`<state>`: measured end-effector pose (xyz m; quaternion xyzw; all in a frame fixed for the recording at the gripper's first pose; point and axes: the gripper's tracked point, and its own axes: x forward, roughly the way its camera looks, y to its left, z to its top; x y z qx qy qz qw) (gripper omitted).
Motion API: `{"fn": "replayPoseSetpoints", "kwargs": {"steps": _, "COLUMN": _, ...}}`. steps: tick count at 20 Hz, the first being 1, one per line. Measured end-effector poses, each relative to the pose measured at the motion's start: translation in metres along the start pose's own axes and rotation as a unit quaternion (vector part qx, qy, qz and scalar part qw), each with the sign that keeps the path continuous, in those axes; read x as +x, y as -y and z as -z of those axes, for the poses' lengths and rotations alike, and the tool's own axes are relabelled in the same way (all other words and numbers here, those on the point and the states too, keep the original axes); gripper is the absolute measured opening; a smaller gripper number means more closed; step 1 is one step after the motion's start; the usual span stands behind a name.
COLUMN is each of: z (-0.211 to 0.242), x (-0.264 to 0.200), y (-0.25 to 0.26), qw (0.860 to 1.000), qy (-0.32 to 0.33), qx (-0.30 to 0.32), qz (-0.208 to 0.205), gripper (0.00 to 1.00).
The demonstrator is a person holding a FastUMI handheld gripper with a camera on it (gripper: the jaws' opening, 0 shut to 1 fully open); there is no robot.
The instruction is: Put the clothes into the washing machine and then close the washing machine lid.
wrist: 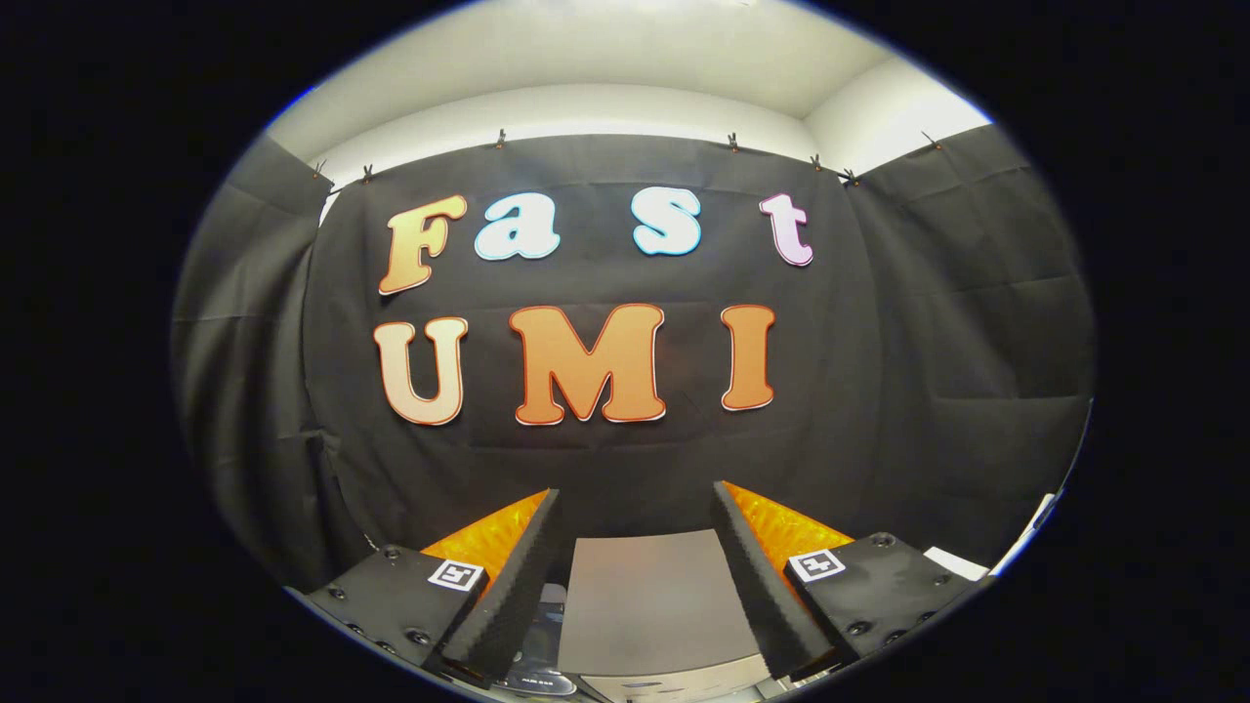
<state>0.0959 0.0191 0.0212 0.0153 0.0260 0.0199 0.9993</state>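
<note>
I am holding tongs (635, 508) wide, gripping nothing, aiming at far cloth wall (957, 322). Washer (649, 605) sitting near, low between fingers. Clothes unseen here. Risk: reaching down blind, I may be snagging washer edge.

**Gripper held level, fingers spread**

We see our gripper (635, 503) held up and pointing straight ahead, its two fingers rising side by side and leaning slightly toward each other at the tips. The left finger (513, 586) and the right finger (757, 586) stand well apart, with a wide gap between them and nothing pressed by either one. Their ribbed inner pads (518, 596) face each other across that gap. Behind each finger we can make out the bolted mounting block (391, 605) that carries it, each with a small square marker (456, 574) on top. Both fingers sit at the same height, so the tool looks level rather than rolled.
</note>
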Motion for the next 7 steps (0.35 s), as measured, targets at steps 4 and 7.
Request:
{"fn": "replayPoseSetpoints", "kwargs": {"steps": 4, "z": -0.0054, "x": 0.0035, "y": 0.0077, "qw": 1.0, "qy": 0.009, "qx": -0.004, "qz": -0.001, "gripper": 0.98}}
{"fn": "replayPoseSetpoints", "kwargs": {"steps": 7, "z": -0.0062, "x": 0.004, "y": 0.0093, "qw": 1.0, "qy": 0.008, "qx": -0.004, "qz": -0.003, "gripper": 0.98}}
